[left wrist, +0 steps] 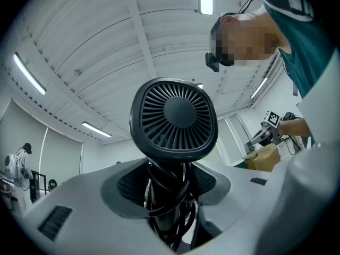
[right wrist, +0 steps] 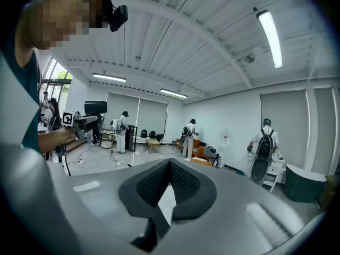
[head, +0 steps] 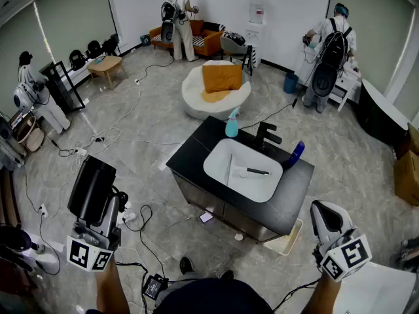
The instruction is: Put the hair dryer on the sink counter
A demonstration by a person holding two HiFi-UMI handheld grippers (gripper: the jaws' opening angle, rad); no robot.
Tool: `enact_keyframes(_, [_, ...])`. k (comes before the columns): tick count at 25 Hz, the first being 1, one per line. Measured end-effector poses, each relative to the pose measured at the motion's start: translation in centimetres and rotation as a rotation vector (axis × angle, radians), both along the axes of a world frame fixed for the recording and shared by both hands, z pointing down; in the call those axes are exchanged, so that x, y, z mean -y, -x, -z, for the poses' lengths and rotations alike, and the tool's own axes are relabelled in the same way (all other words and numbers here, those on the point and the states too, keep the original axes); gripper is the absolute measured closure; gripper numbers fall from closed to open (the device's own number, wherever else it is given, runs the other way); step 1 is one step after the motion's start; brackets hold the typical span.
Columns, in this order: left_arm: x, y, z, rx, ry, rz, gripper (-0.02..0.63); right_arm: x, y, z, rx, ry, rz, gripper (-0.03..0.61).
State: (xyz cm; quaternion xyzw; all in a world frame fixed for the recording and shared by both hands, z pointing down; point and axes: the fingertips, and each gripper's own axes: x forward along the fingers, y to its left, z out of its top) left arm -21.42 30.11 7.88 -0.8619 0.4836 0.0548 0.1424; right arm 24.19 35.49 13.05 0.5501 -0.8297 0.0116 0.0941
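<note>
my left gripper (left wrist: 170, 209) clenches the hair dryer (left wrist: 173, 118) (cord-wound handle); right gripper (right wrist: 164, 195) jaws closed, empty; placing on the worktop (head: 196, 150) remains.

legible text | none — labels, numbers, signs | none readable

The head view looks steeply down, from some way off, onto the black sink counter with a white oval basin (head: 200, 146) at mid-frame; the left gripper (head: 105, 208) and right gripper (head: 327, 216) sit in its bottom corners. The left gripper view tilts up at the white ribbed ceiling (left wrist: 106, 31), with a black hair dryer with a round grille (left wrist: 174, 118) close at centre. The right gripper view faces level across the room, sharing the far orange sofa (right wrist: 197, 149) with the head view.
</note>
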Motion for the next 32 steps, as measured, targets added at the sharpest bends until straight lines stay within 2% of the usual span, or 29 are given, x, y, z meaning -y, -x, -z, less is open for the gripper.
enact_keyframes(9, [0.6, 1.7, -0.8, -0.017, 0.022, -0.009, 0.404, 0.0, 1.5, -0.3, 0.016, 0.008, -0.017, 0.571])
enact_keyframes(16, [1.5, 3.7, -0.9, -0.018, 0.043, -0.034, 0.403, -0.1, 3.6, 0.3, 0.084, -0.007, -0.043, 0.569])
enact_keyframes(25, [5.0, 6.4, -1.1, -0.023, 0.061, -0.084, 0.403, 1.5, 7.1, -0.1, 0.129, -0.001, -0.095, 0.568])
enact_keyframes(32, [8.0, 9.4, -2.1, -0.051, 0.075, -0.124, 0.404, 4.1, 10.8, -0.4, 0.126, 0.004, -0.129, 0.568])
